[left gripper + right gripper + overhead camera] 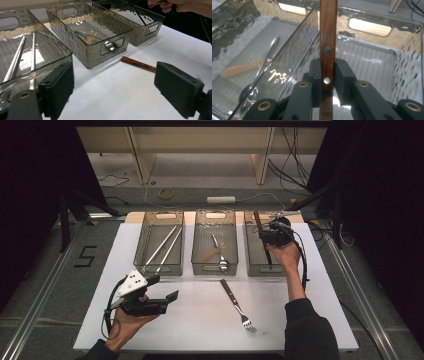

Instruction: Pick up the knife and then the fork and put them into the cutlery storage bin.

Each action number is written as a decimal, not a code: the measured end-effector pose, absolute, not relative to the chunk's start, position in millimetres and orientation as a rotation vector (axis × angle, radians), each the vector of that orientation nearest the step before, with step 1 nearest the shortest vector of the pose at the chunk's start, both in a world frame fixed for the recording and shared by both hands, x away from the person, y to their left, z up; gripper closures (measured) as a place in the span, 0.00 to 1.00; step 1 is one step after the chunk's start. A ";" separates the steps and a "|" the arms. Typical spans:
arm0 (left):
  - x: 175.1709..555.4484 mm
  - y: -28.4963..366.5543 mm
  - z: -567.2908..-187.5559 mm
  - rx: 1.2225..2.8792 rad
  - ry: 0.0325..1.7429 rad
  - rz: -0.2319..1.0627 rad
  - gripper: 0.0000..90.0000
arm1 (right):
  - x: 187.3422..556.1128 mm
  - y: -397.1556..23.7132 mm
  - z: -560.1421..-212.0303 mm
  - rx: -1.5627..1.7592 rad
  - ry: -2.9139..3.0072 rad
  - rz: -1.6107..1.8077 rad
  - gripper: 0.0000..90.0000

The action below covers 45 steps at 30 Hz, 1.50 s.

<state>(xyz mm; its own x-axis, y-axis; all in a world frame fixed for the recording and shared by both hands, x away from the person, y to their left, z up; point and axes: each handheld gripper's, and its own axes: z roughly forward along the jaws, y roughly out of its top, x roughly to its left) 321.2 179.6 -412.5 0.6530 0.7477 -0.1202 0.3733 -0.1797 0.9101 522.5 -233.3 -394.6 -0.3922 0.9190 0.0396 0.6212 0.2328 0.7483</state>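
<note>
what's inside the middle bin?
The middle bin holds a metal spoon and a pale plastic utensil, crossing. Rippled walls blur which lies on top.

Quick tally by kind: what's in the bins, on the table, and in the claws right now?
Clear bins: 3
Chopsticks: 2, left bin
Spoons: 2, middle bin, one metal, one pale
Fork: 1, on the table
Wooden-handled utensil: 1, in the right claw over the right bin
Total: 9
</note>
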 end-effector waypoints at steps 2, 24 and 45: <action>321.1 179.6 -412.4 1.790 0.901 0.432 0.18 | 522.8 -232.3 -396.7 1.421 2.105 0.979 0.86; 320.8 179.0 -412.6 1.795 0.897 0.434 0.18 | 524.6 -229.0 -415.1 1.508 2.127 0.961 0.83; 321.0 179.1 -412.9 1.797 0.902 0.437 0.18 | 467.8 -197.6 -385.4 1.191 2.403 1.071 0.47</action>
<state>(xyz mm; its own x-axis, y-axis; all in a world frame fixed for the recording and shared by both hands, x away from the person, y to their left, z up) 321.0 179.1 -412.9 0.6520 0.7494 -0.1151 0.3742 -0.1860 0.9085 467.8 -197.6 -385.4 -0.6334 0.7682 0.0925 0.5823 0.3945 0.7108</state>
